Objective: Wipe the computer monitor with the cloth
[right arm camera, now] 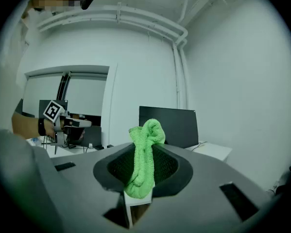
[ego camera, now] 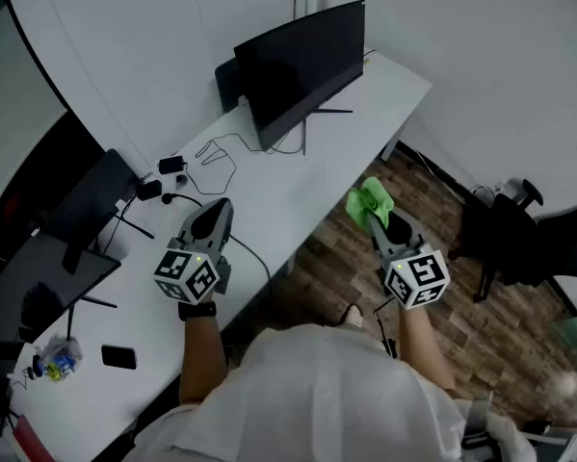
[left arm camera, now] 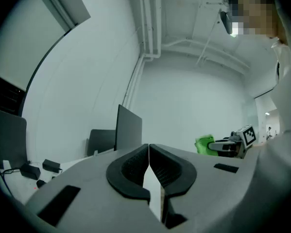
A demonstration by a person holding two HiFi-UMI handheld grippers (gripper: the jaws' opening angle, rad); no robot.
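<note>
A dark curved computer monitor (ego camera: 302,65) stands on the white desk (ego camera: 269,200) at its far end, also seen ahead as the monitor (right arm camera: 168,125) and edge-on as the monitor (left arm camera: 128,130). A bright green cloth (right arm camera: 144,154) is bunched between the jaws of my right gripper (right arm camera: 143,152), which is shut on it; from above the cloth (ego camera: 369,201) hangs off the desk's right edge over the floor, short of the screen. My left gripper (ego camera: 214,218) hovers over the desk's middle, and its jaws in the left gripper view (left arm camera: 149,152) are shut with nothing between them.
A second dark screen (ego camera: 228,83) stands behind the monitor. Cables (ego camera: 216,154) and small black adapters (ego camera: 170,165) lie on the desk. A laptop and stand (ego camera: 57,248) occupy the left, with a phone (ego camera: 118,357). A black chair (ego camera: 529,234) stands on the wood floor at right.
</note>
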